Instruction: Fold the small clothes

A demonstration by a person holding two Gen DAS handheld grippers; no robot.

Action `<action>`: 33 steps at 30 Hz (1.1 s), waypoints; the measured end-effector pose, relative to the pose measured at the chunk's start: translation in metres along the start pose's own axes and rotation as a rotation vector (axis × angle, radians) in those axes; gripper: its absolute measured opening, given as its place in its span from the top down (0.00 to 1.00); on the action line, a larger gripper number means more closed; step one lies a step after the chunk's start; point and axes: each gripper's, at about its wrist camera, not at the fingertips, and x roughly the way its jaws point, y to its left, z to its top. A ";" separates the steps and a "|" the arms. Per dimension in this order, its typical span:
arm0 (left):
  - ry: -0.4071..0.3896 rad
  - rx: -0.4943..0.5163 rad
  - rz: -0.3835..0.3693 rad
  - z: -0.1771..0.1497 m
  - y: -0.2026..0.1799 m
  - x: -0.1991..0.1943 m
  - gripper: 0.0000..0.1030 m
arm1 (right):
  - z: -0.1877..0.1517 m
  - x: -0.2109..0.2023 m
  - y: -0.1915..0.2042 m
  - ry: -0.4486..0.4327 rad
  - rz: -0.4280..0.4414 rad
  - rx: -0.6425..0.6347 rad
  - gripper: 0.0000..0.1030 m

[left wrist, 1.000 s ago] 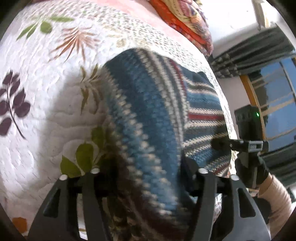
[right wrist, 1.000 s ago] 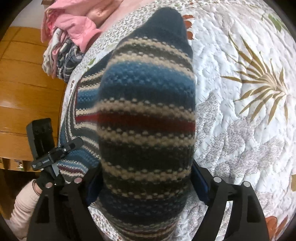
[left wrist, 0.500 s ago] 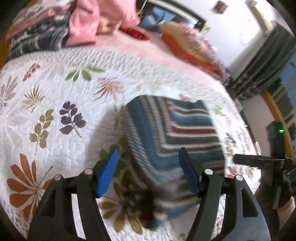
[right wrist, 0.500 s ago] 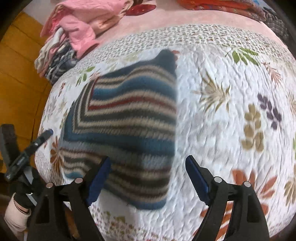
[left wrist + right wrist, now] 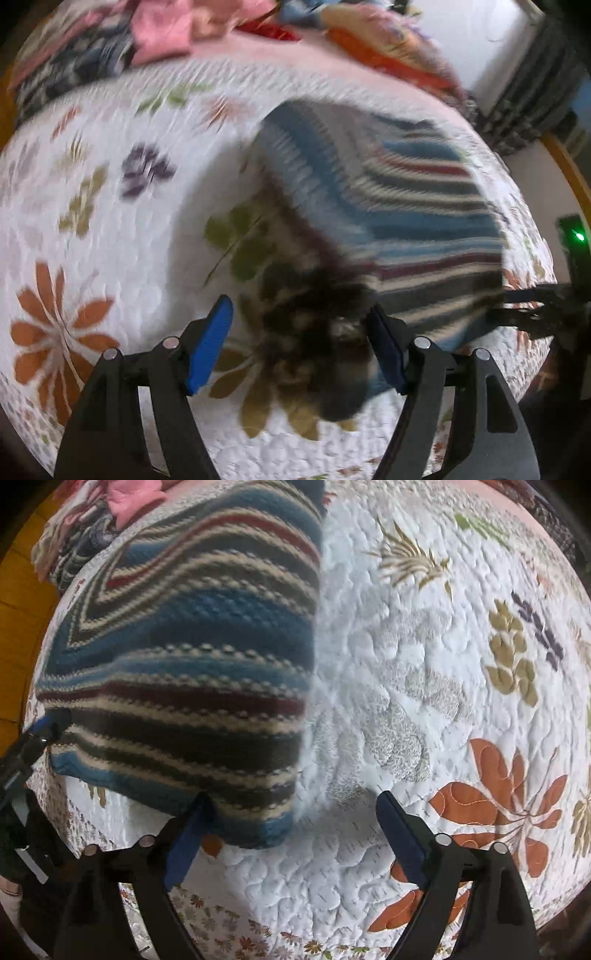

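White quilted bedspread (image 5: 388, 635) printed with orange, olive and purple leaves; heap of pink and dark plaid laundry (image 5: 110, 48) at far left; orange patterned cushion (image 5: 388, 48) far right; dark curtains (image 5: 535, 85).

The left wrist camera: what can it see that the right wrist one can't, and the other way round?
Only the left wrist view shows the dark curtain and the orange cushion. Only the right wrist view shows the yellow wooden floor. Both show the striped knit lying on the floral quilt, the pink clothes pile, and an open gripper.
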 end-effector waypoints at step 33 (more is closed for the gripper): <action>-0.103 0.019 0.113 -0.075 -0.056 -0.130 0.08 | -0.115 -0.130 0.060 -0.456 -0.176 0.036 0.04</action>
